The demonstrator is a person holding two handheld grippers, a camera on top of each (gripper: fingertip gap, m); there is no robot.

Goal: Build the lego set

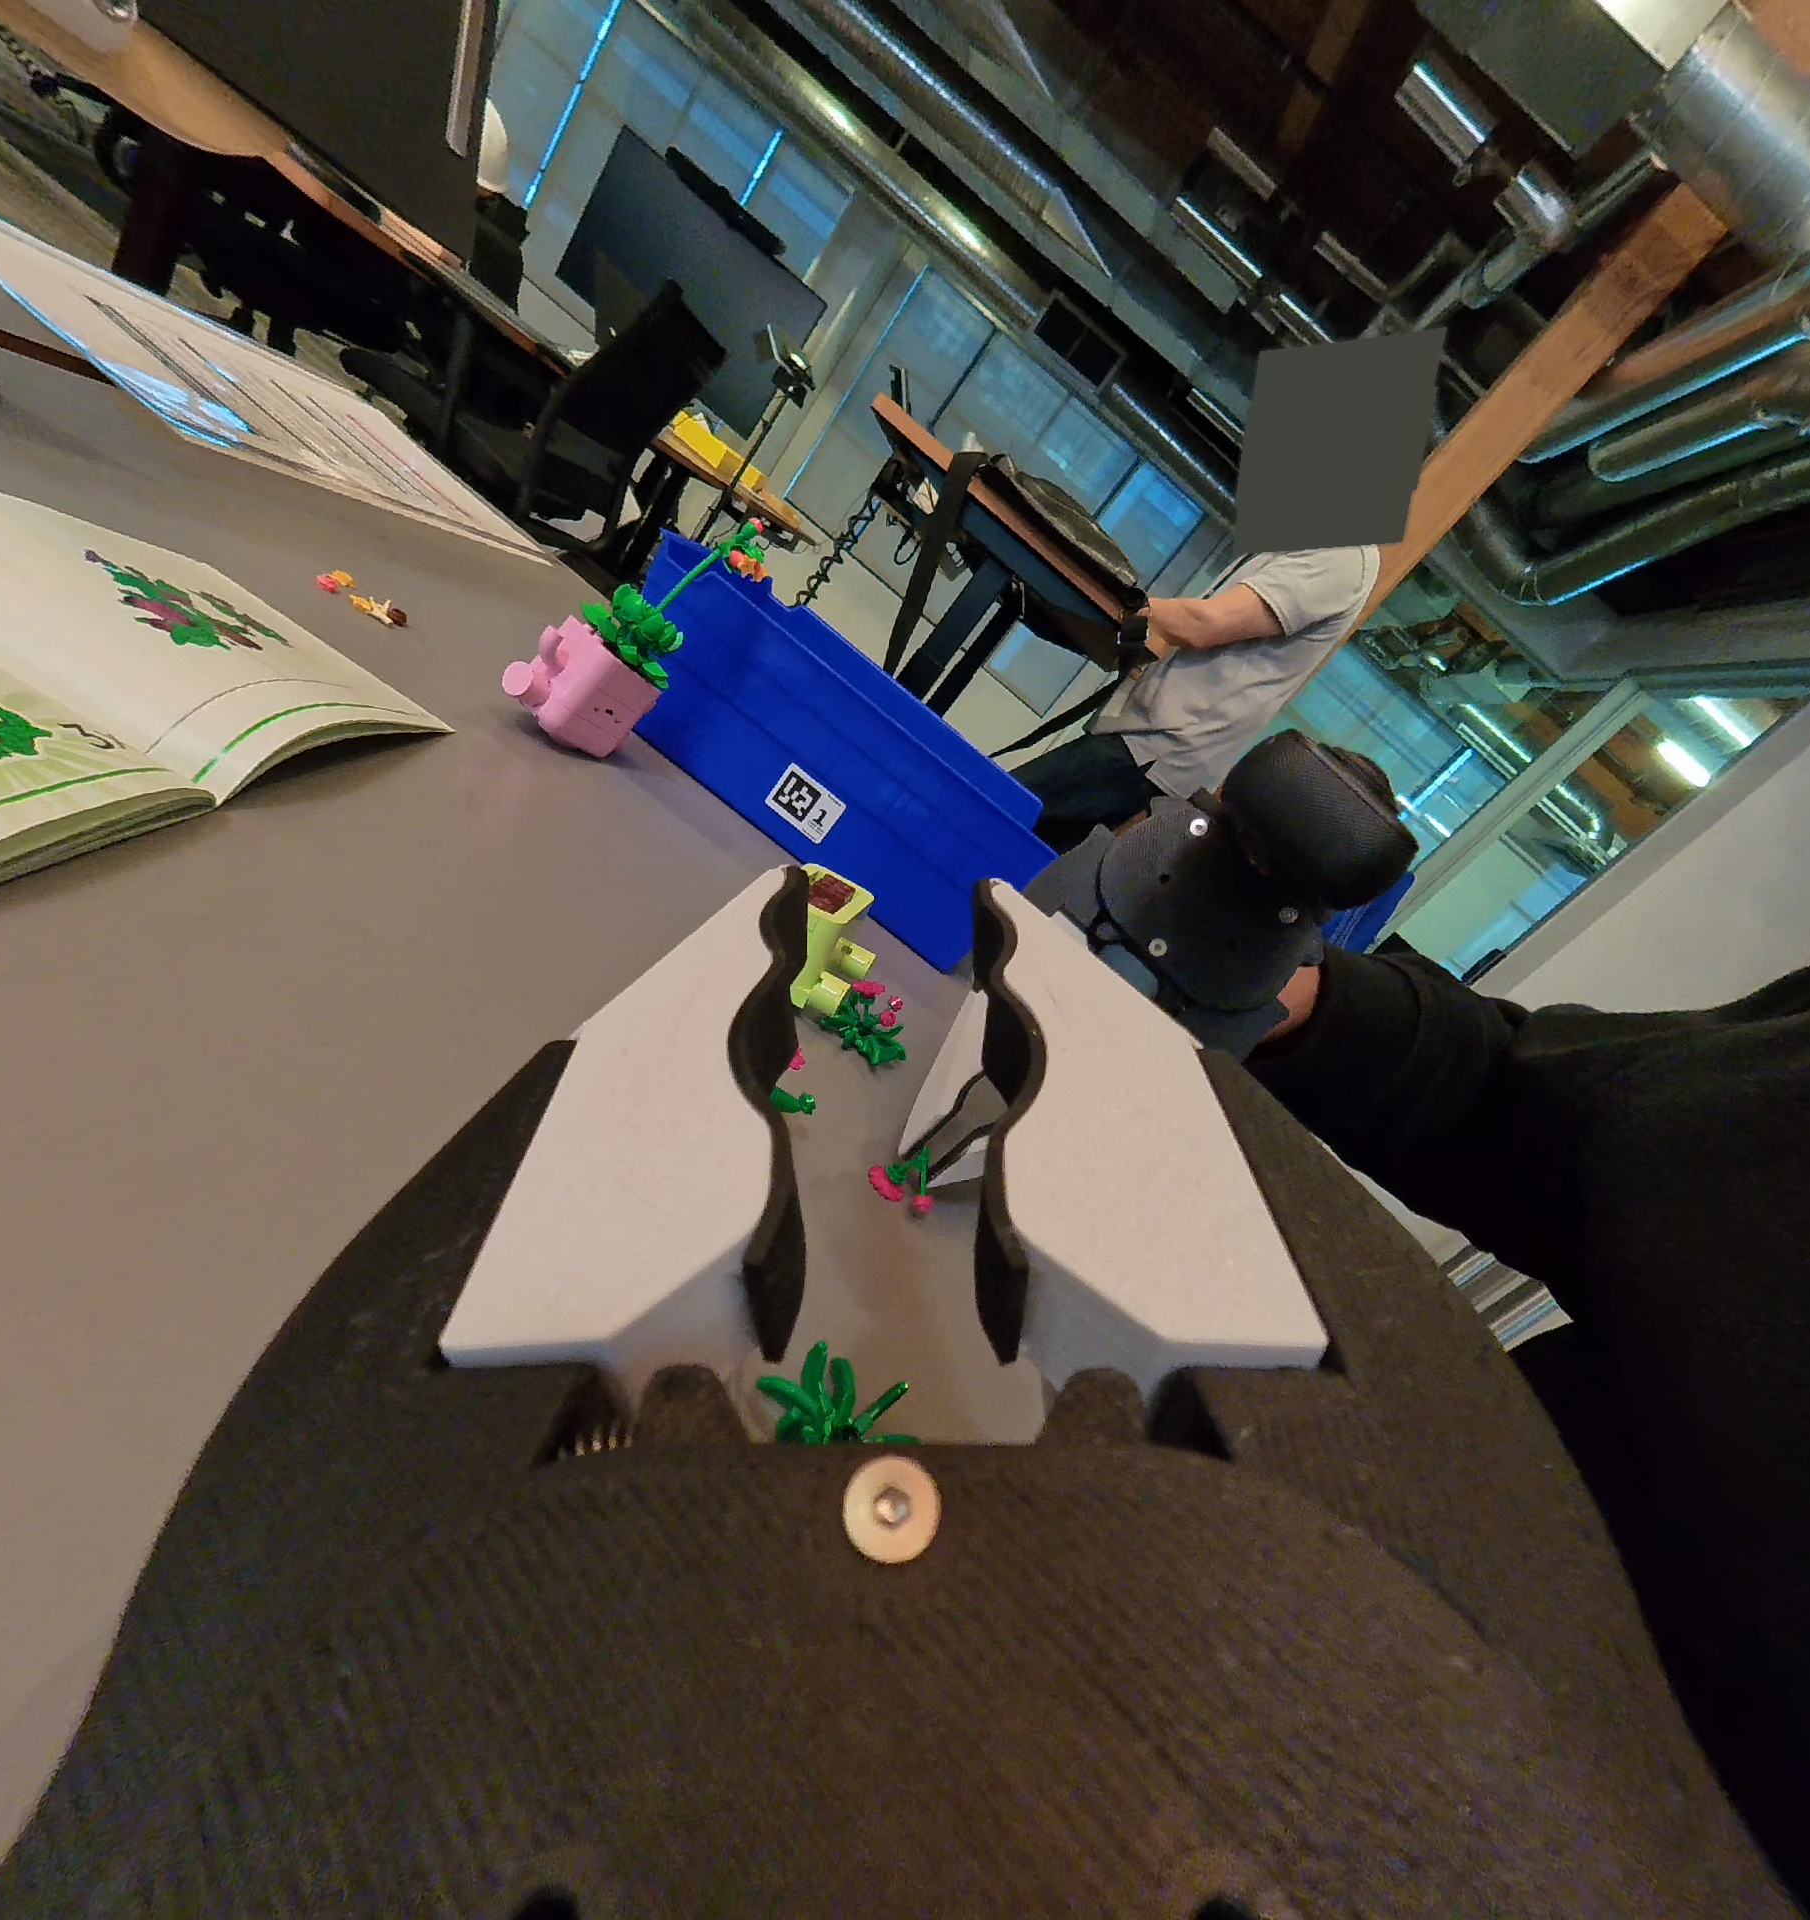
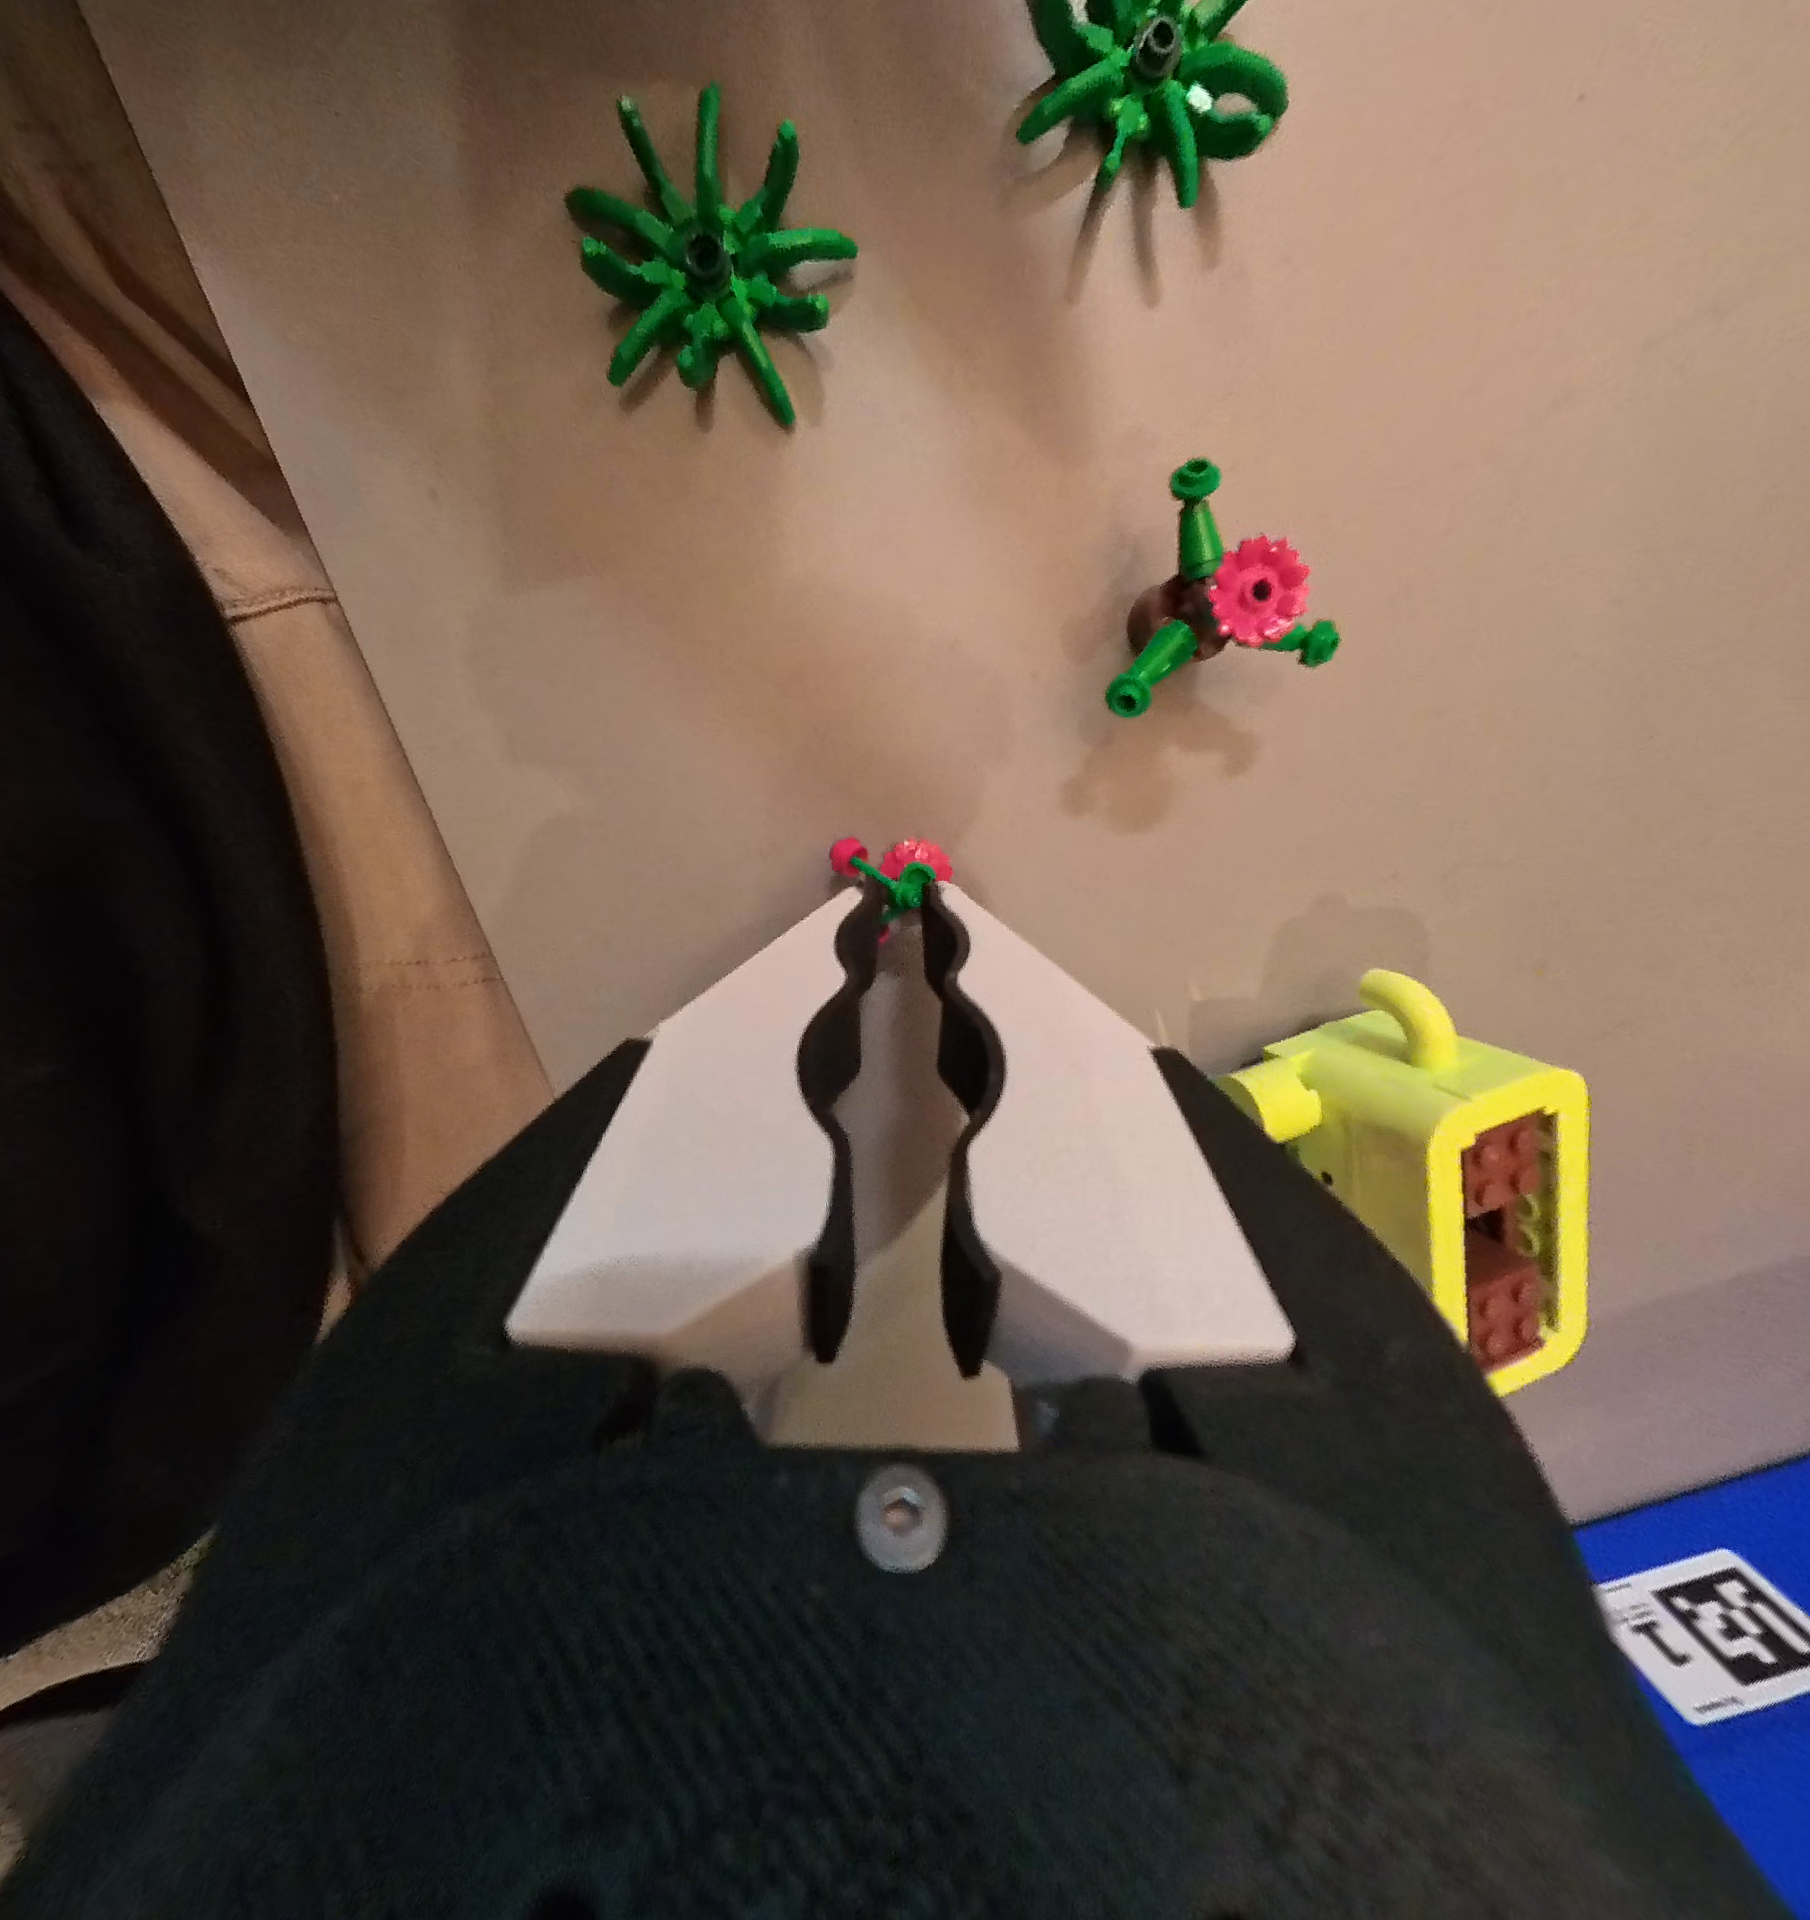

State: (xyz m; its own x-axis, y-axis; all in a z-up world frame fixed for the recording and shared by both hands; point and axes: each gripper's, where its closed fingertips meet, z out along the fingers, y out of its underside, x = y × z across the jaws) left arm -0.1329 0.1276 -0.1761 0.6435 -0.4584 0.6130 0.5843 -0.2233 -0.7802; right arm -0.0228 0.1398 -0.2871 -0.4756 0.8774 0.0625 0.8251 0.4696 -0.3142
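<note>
My right gripper (image 2: 896, 899) is shut on a thin green stem with small pink flowers (image 2: 906, 871), pinched at the very tips of its pads, low over the table. The left wrist view shows the same stem (image 1: 903, 1179) at the right gripper's tips (image 1: 948, 1148). My left gripper (image 1: 888, 894) is open and empty and looks along the table at them. A lime-yellow pot (image 2: 1441, 1164) with brown bricks inside lies on its side to the right; it also shows in the left wrist view (image 1: 828, 935). A brown piece with green stems and one pink flower (image 2: 1228, 603) lies ahead.
Two green leaf pieces (image 2: 709, 260) (image 2: 1150, 73) lie farther off. A blue bin (image 1: 828, 727) stands behind a pink pot with a plant (image 1: 589, 686). An open instruction booklet (image 1: 101, 675) lies at the left. A flower cluster (image 1: 865, 1023) lies by the lime pot. One gripper's finger ends stand about 15 cm off the other's. About 10 cm separates my right fingertips from the lime-yellow pot (image 2: 1441, 1164).
</note>
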